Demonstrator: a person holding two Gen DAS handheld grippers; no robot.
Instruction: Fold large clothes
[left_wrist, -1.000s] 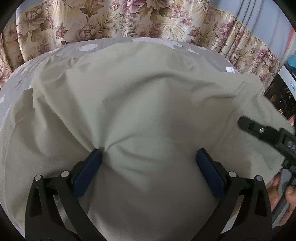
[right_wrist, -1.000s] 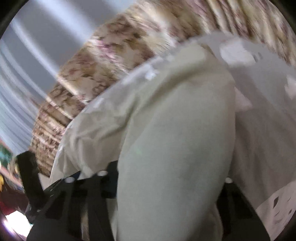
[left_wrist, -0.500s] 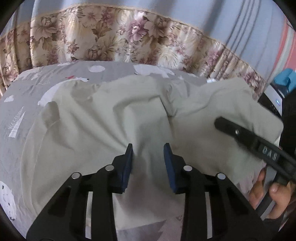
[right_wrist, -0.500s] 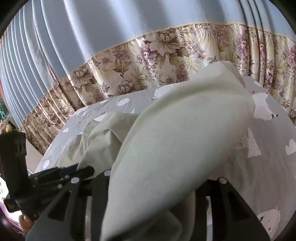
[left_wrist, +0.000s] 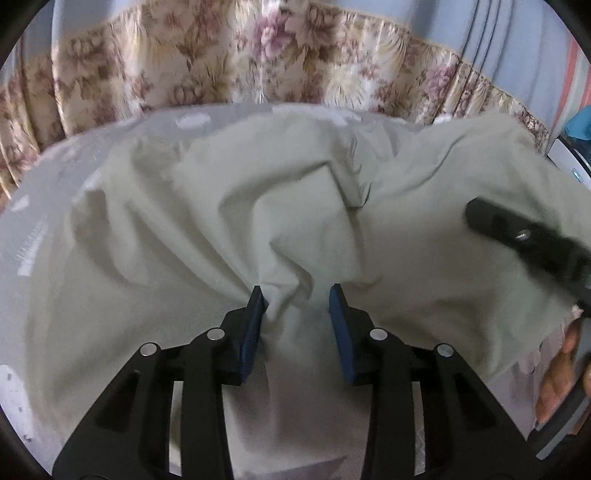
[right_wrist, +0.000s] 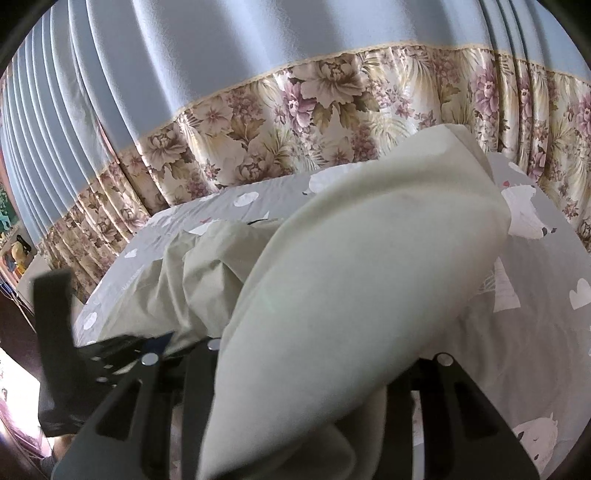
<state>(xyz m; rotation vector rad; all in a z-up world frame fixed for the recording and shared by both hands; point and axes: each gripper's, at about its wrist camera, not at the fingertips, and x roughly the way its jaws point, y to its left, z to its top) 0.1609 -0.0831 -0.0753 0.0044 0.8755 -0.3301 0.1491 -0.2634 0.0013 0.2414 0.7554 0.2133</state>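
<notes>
A large pale green garment lies crumpled on the bed. My left gripper has its blue pads partly closed around a bunched ridge of this cloth, with a gap still between them. The right gripper's black body shows at the right of the left wrist view, over the garment's right part. In the right wrist view a big fold of the garment drapes over my right gripper and hides its fingertips. The left gripper shows there at the lower left.
The bed has a grey sheet with white animal and heart prints. A floral curtain with a blue upper part hangs behind the bed. A person's hand shows at the right edge.
The left gripper's pads went from wide open to narrow around a bunch of cloth, and the cloth between them has gathered. The right gripper has lifted its fold and swung level.
</notes>
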